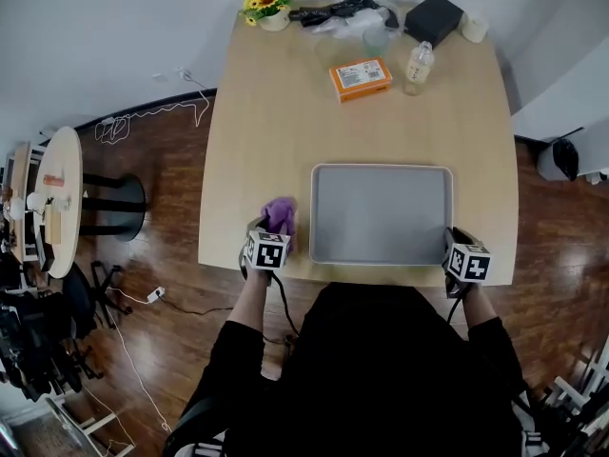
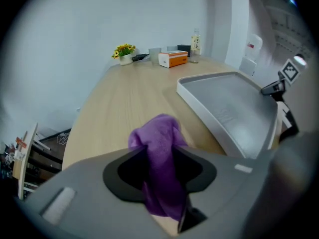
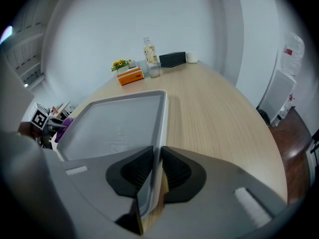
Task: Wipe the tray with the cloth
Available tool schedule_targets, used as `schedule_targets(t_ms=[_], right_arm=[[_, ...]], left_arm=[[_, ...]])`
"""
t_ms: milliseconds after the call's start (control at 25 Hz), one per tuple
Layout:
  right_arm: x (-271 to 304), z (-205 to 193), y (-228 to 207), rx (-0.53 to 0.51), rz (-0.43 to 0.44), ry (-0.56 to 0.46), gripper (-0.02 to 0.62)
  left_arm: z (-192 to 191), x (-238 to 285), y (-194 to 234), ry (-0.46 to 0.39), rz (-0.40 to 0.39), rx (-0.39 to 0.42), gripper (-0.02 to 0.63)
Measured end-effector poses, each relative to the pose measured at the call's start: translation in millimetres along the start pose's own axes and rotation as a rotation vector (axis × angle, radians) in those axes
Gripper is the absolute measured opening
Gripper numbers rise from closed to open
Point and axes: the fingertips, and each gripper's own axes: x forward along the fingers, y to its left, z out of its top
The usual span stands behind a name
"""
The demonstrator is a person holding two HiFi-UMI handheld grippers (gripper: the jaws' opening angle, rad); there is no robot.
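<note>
While not yet over the tray (image 1: 381,213), appears to be at the approach step, with wiping not begun. Grasping the purple cloth (image 2: 158,148) in the left gripper (image 2: 159,171), with jaws clenched on its middle, a bunched end poking out past the tips and the rest hanging below. Poised at the near edge of the table (image 1: 285,112), just beside the tray's left rim toward its near-left corner; cannot tell whether touching the wood. Clamped with the right gripper (image 3: 155,172) on the tray's right rim close to the near-right corner, pads pressing the thin wall from both sides, probably to steady it. Tray itself: flat along the near edge, right of centre, bare inside. Next, most likely: lift the cloth over the left rim, press the bunched end onto the tray floor, and sweep toward the right rim, holding the rim grip firm to stop any sliding.
</note>
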Motion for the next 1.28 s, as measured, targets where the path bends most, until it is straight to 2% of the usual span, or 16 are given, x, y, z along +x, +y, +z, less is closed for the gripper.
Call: schedule_targets(t_ms=[40, 160, 240, 280, 400, 480, 560, 680, 840, 1000, 1280], right_arm=[[0, 0, 0, 0.002, -0.002, -0.003, 0.061], [-1, -2, 0, 0.006, 0.0, -0.009, 0.061], [0, -1, -1, 0.007, 0.004, -0.01, 0.061], [0, -1, -1, 0.008, 0.004, -0.012, 0.061], [-1, -1, -1, 0.017, 0.002, -0.018, 0.061], [-2, -2, 0, 0.022, 0.003, -0.022, 0.061], [-2, -2, 1, 0.025, 0.005, -0.024, 0.061], [0, 0, 5, 0.029, 0.009, -0.025, 0.061], [2, 3, 11, 0.035, 0.014, -0.041, 0.061], [2, 3, 10, 0.04, 0.026, -0.064, 0.061], [1, 0, 10, 0.042, 0.059, -0.079, 0.063]], left_arm=[[0, 1, 1, 0.003, 0.002, 0.011, 0.102], [8, -8, 1, 0.011, -0.028, -0.02, 0.08], [36, -24, -6, -0.044, -0.058, -0.057, 0.078], [55, -32, -11, -0.082, -0.071, -0.048, 0.078], [110, -42, -33, -0.167, -0.108, 0.059, 0.078], [135, -32, -49, -0.19, -0.133, 0.136, 0.078], [146, -13, -63, -0.162, -0.143, 0.205, 0.078], [144, 21, -74, -0.069, -0.128, 0.311, 0.08], [148, 34, -93, -0.011, -0.141, 0.417, 0.08], [174, 45, -158, -0.009, -0.224, 0.545, 0.08], [234, 51, -330, -0.044, -0.388, 0.799, 0.08]])
